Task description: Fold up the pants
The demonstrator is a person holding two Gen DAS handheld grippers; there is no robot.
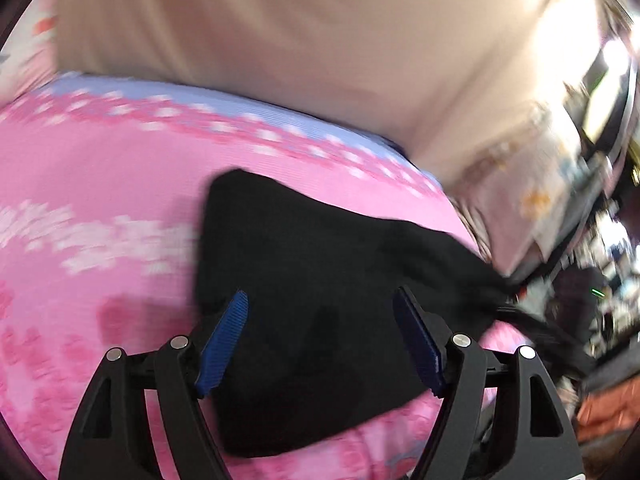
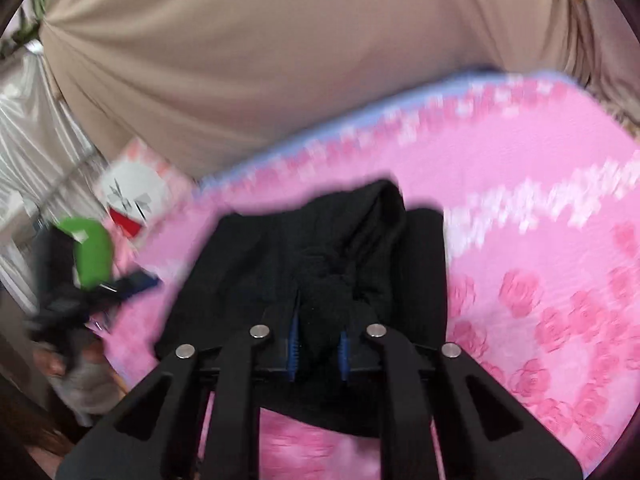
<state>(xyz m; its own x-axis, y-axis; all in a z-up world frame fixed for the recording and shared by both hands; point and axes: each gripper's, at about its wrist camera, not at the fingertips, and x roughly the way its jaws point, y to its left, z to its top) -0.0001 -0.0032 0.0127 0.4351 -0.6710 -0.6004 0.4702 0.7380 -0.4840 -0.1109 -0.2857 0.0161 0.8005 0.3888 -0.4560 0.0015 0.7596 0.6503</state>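
Observation:
The black pants [image 1: 320, 240] lie in a folded heap on a pink flowered bedspread [image 1: 100, 184]. In the left wrist view my left gripper [image 1: 320, 292] hangs just above the pants. Its blue pads [image 1: 230, 336] stand wide apart and nothing is pinched between them. In the right wrist view the pants [image 2: 248, 260] spread out in front of my right gripper [image 2: 320, 320]. That gripper is shut on a bunched-up fold of the black cloth, which bulges up between its blue pads [image 2: 294, 344]. The picture is blurred in both views.
A beige padded surface [image 2: 240, 60] rises behind the bedspread [image 2: 520, 160]. A pink cushion with a white cartoon face [image 2: 132, 196] and a green object [image 2: 92, 252] sit at the bed's left edge. Blurred clutter [image 1: 592, 280] lies beyond the right edge.

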